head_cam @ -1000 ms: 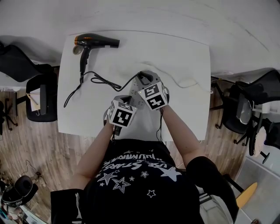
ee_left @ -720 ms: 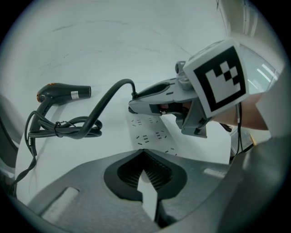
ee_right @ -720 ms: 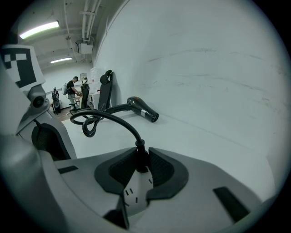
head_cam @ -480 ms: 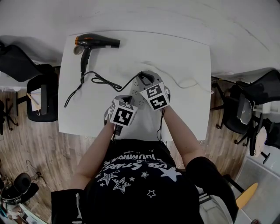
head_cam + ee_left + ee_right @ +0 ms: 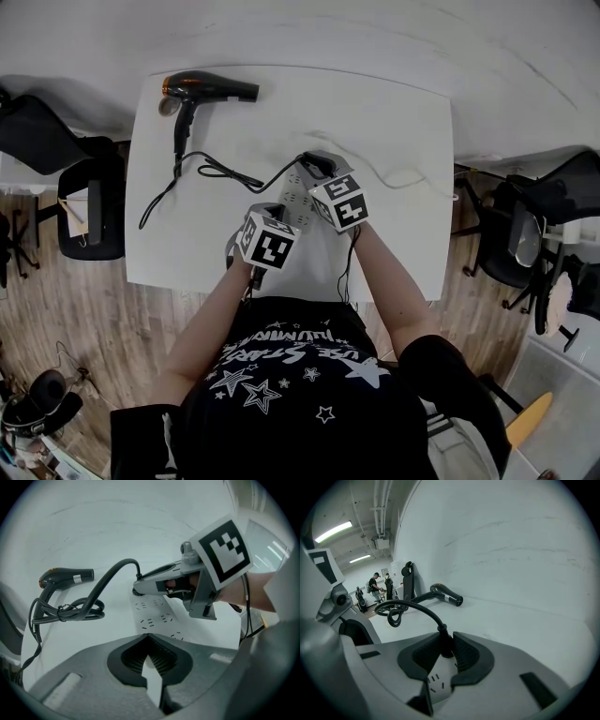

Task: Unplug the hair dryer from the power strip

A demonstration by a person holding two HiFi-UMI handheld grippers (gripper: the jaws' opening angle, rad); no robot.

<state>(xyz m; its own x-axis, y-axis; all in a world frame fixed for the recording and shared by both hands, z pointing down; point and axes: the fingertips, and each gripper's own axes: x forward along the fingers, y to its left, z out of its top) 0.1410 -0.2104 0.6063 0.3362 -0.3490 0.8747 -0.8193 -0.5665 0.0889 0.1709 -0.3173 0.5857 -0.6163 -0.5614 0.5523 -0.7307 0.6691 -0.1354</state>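
A black hair dryer (image 5: 202, 89) lies at the far left of the white table (image 5: 394, 112). Its black cord (image 5: 234, 176) loops across to a plug (image 5: 446, 641) that stands in the far end of the white power strip (image 5: 292, 199). My right gripper (image 5: 446, 646) is shut on that plug, one pad on each side of it; the left gripper view shows the right gripper (image 5: 138, 587) there too. My left gripper (image 5: 148, 637) is shut, with its tips down on the near end of the power strip (image 5: 159, 618).
The power strip's own white cable (image 5: 403, 178) runs off to the right. Black chairs stand left (image 5: 89, 211) and right (image 5: 516, 244) of the table. A wall is behind the far edge. Coiled cord (image 5: 70, 611) lies left of the strip.
The right gripper has rolled a little, and its marker cube has shifted slightly to the right. The left gripper, the dryer and the strip have stayed put.
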